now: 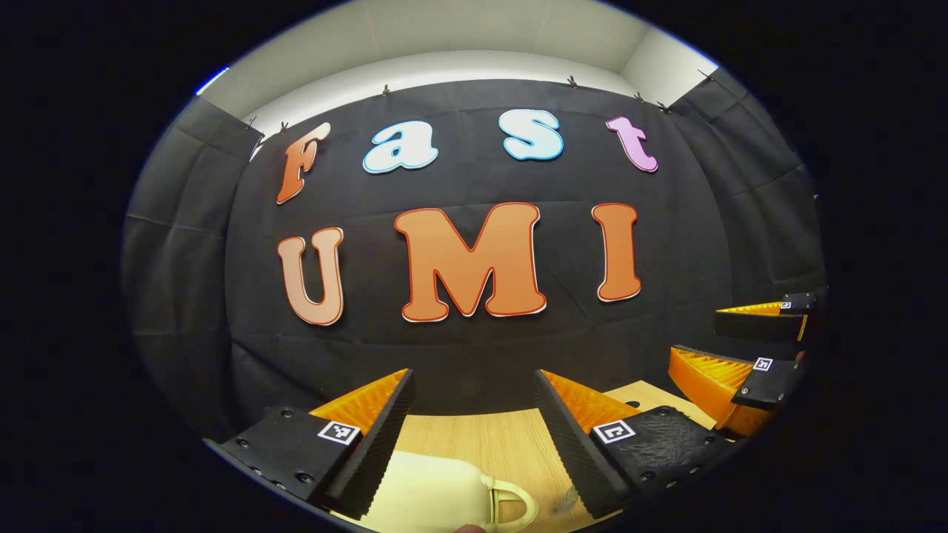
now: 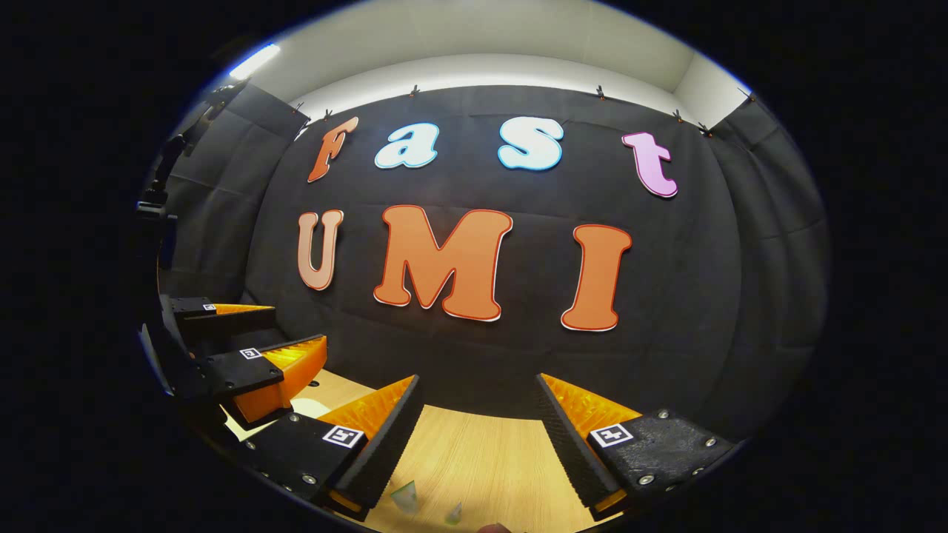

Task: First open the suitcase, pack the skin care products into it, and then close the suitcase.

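Observation:
A cream suitcase (image 1: pixel 437 492) with a looped handle (image 1: pixel 511 505) lies low on the wooden table (image 1: pixel 489 437), just under my left gripper (image 1: pixel 474 377), which is open and holds nothing. A small clear item (image 1: pixel 564 502) lies by the handle. My right gripper (image 2: pixel 480 379) is open too, above two small pale-green pointed tops of skin care products (image 2: pixel 405 494) at the bottom edge. A cream patch of the suitcase (image 2: pixel 307 407) peeks out behind the left gripper (image 2: pixel 300 326). The right gripper (image 1: pixel 696 333) hovers open at the right of the left gripper view.
The black cloth wall stands close behind the table's far edge (image 2: pixel 474 411). A dark stand with a device (image 2: pixel 159 185) rises at the far left of the right gripper view. Both grippers hang side by side over the table.

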A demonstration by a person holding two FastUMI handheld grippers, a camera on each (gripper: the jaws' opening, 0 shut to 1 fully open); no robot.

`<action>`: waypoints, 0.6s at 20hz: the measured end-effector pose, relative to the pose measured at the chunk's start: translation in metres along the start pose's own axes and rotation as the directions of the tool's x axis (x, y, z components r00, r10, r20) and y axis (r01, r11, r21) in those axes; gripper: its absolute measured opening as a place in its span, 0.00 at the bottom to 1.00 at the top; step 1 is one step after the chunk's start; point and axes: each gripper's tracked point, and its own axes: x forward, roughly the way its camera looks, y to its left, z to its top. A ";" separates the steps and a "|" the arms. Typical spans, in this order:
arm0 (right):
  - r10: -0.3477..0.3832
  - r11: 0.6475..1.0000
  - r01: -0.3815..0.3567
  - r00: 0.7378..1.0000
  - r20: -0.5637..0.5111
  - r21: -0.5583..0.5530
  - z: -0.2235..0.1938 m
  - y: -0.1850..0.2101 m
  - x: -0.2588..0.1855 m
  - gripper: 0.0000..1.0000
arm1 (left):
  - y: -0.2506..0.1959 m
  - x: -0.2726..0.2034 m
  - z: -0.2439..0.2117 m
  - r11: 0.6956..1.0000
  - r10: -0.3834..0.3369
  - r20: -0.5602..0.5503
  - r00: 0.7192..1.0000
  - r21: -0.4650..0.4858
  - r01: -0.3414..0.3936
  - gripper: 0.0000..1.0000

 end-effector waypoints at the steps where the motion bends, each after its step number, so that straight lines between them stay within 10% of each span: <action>1: 0.001 1.000 -0.001 1.000 0.002 -0.002 0.001 0.000 0.000 0.95 | 0.001 0.000 0.000 1.000 0.004 -0.002 1.000 0.001 -0.004 0.98; 12: -0.048 0.998 0.048 0.999 0.002 -0.039 -0.001 -0.022 -0.008 0.95 | 0.001 -0.006 -0.015 0.998 -0.016 -0.044 0.999 0.065 0.019 0.98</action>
